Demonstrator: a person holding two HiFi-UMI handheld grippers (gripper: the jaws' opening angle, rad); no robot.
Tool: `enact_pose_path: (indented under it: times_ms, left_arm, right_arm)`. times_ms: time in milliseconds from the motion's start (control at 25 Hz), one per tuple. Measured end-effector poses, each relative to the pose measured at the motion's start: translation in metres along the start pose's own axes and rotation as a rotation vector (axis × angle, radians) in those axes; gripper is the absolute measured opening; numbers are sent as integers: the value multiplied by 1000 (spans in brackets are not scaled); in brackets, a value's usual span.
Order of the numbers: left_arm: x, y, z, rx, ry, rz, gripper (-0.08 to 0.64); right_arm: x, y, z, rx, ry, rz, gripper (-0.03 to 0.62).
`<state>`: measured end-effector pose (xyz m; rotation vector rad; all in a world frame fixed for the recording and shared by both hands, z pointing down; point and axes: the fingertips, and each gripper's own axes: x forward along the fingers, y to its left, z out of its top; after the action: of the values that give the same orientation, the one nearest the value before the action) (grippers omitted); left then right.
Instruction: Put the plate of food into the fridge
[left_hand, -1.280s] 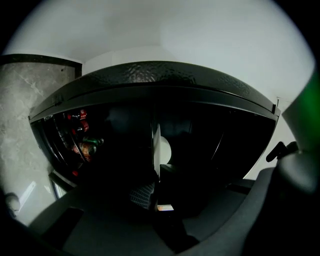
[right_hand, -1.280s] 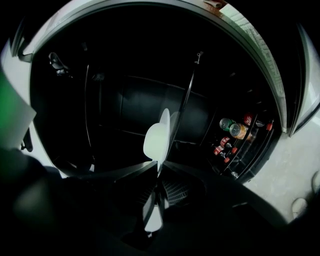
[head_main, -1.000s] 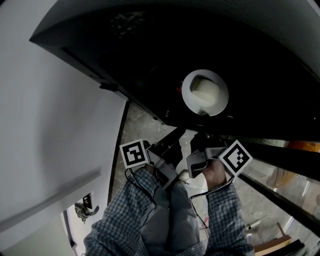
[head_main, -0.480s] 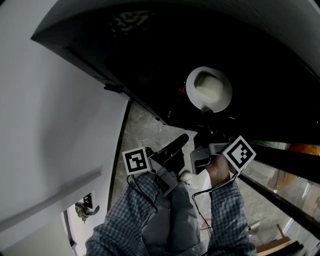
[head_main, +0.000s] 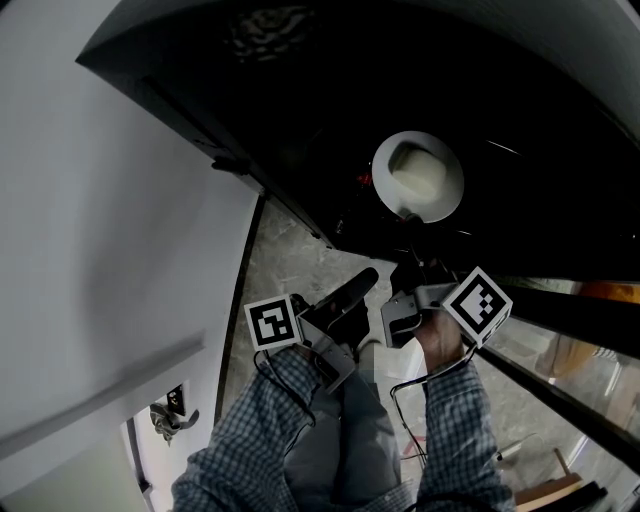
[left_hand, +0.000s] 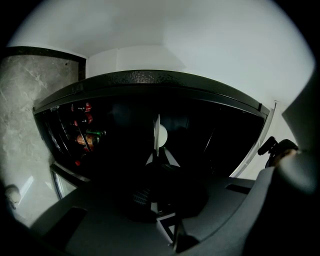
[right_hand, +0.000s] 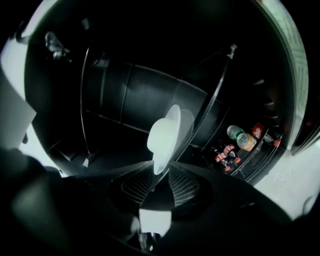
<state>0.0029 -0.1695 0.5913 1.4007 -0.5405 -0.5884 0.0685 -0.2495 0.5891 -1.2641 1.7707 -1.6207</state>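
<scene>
A white plate (head_main: 379, 172) with pale food (head_main: 415, 178) lies inside the dark fridge (head_main: 300, 110). My right gripper (head_main: 408, 232) reaches in to its near edge. In the right gripper view the plate (right_hand: 167, 132) stands edge-on, its rim between my right gripper's (right_hand: 159, 174) pads. The jaws have just been opening, and a gap shows on both sides of the rim. My left gripper (head_main: 365, 278) hangs below the fridge opening, apart from the plate, its fingers together and holding nothing. In the left gripper view the plate (left_hand: 162, 134) shows small, far beyond my left gripper (left_hand: 158, 167).
The white fridge door (head_main: 100, 250) stands open at the left. Cans and bottles (right_hand: 242, 140) sit in a rack at the right of the right gripper view, and the same cans (left_hand: 82, 137) show in the left gripper view. Stone floor (head_main: 290, 260) lies below.
My left gripper has risen a little toward the fridge opening. The plate and my right gripper stay where they were.
</scene>
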Motion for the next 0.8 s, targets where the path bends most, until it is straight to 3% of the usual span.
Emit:
enact_pose_path:
  times_ms: [400, 640, 680, 760, 800]
  left_arm:
    - [-5, -1, -1, 16, -16, 17, 21]
    - [-11, 3, -4, 110, 2, 89, 20]
    - [-12, 3, -5, 140, 15, 102, 20]
    - [-12, 2, -4, 211, 34, 143, 6]
    - [-12, 2, -4, 250, 42, 168, 6]
  right_arm:
    - [-6, 0, -14, -78, 62, -29, 129]
    - [-28, 1, -20, -62, 59, 15, 127]
    - [-33, -2, -20, -81, 60, 2, 124]
    - [-44, -10, -20, -181, 74, -64, 23]
    - [-50, -13, -21, -257, 90, -100, 6]
